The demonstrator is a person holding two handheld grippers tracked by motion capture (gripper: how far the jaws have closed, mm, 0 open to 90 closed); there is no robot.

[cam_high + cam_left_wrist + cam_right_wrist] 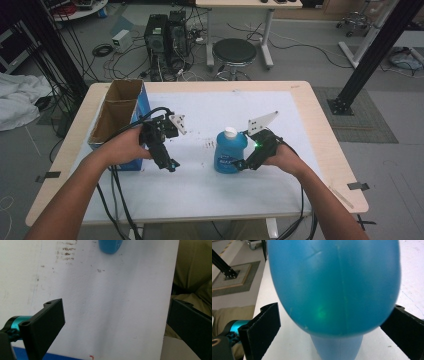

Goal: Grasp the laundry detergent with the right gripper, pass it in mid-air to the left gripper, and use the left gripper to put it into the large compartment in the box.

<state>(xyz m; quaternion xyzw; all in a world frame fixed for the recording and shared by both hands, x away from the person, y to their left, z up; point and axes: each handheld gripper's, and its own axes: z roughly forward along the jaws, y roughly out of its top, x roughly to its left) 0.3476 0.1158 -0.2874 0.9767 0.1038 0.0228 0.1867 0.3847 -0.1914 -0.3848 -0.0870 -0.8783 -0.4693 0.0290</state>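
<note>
Reaching in from the right, the right gripper brackets the blue plastic bottle with a white cap. Its jaws stand wide on both sides, not yet touching. The bottle stands upright at the middle of the white table sheet. Next, I think, they must close squarely. The left gripper hovers open and empty near the cardboard box.

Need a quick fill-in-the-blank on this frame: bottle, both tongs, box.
1. The blue plastic bottle has a ____ cap.
2. The bottle sits between the open jaws of the ____ tongs.
3. The left tongs hold ____.
4. The open cardboard box stands at the table's ____ side in the high view.

Missing words: white; right; nothing; left
</note>
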